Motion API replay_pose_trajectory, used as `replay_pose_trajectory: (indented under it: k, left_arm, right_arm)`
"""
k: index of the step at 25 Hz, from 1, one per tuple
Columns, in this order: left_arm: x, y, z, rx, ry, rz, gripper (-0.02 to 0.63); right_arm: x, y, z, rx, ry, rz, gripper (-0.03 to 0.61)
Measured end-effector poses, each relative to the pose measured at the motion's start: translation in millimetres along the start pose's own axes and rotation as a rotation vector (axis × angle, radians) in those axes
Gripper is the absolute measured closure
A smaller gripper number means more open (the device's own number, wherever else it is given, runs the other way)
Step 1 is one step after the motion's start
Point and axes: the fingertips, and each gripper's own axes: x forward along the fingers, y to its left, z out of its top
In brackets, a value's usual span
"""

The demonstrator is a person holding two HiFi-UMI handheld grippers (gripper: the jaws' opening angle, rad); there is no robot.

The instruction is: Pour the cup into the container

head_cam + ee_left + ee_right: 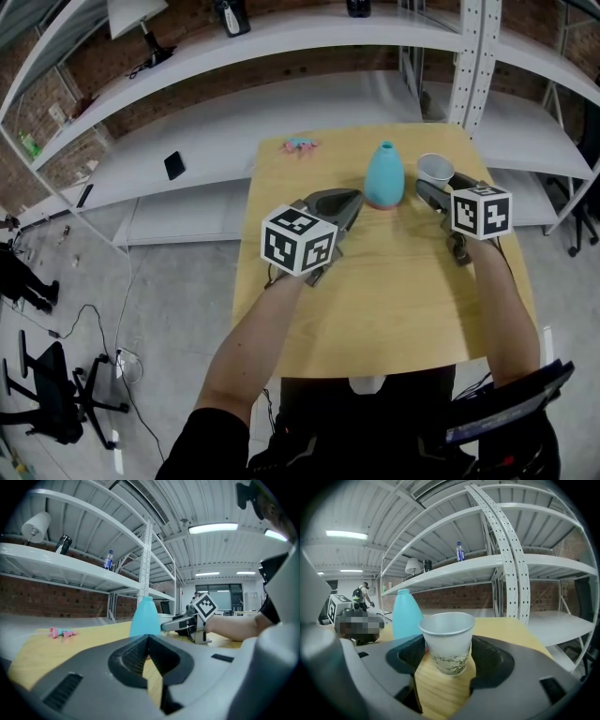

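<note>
On the wooden desk [375,309] in front of white shelving [309,28], the paper cup [449,641] stands upright between the parted jaws of the right hand-held gripper [441,186], just beside the blue container [384,175]. The left hand-held gripper [147,639] points toward the container, its jaws closed together on nothing.

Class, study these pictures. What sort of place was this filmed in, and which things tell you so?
Probably a workshop or storeroom rather than a home: long white metal shelving runs along a bare brick wall, the floor is plain concrete, and strip lights hang overhead.
</note>
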Motion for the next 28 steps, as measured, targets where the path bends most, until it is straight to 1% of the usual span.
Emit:
replay_pose_trajectory:
  k: [5,8,12,17,22,25,28]
  left_arm:
    - [3.0,0.5,-3.1,-0.003,0.024,-0.018,0.612]
    - [1.0,2.1,-2.4,-0.004,0.019,-0.009,0.612]
    - [0.7,2.9,-5.6,-0.009,0.039,-0.01,0.612]
    - [-2.3,9.0,-11.0,-0.033,0.077,0.018,0.612]
    - [-0.4,12.3,-16.6,-0.047,0.109,0.029,0.612]
    - [-1.8,11.6,-16.3,-0.045,0.107,0.025,0.614]
    - [-4.0,7.5,-12.3,-0.028,0.085,0.0,0.614]
  right_arm:
    - [-0.1,-0.9,-1.4,-0.001,0.001,0.001,0.273]
    - [-0.1,0.3,-0.5,-0.004,0.003,0.007,0.275]
    - [-0.9,-0.2,-0.7,-0.002,0.0,0.004,0.278]
    - [-2.0,-0.2,0.4,-0.001,-0.007,0.005,0.281]
    - [-2.4,-1.8,-0.9,0.004,-0.004,0.002,0.281]
    - [-4.5,-0.8,0.9,0.006,-0.012,0.002,0.281]
    - [-6.4,1.1,3.5,0.003,-0.015,0.01,0.281]
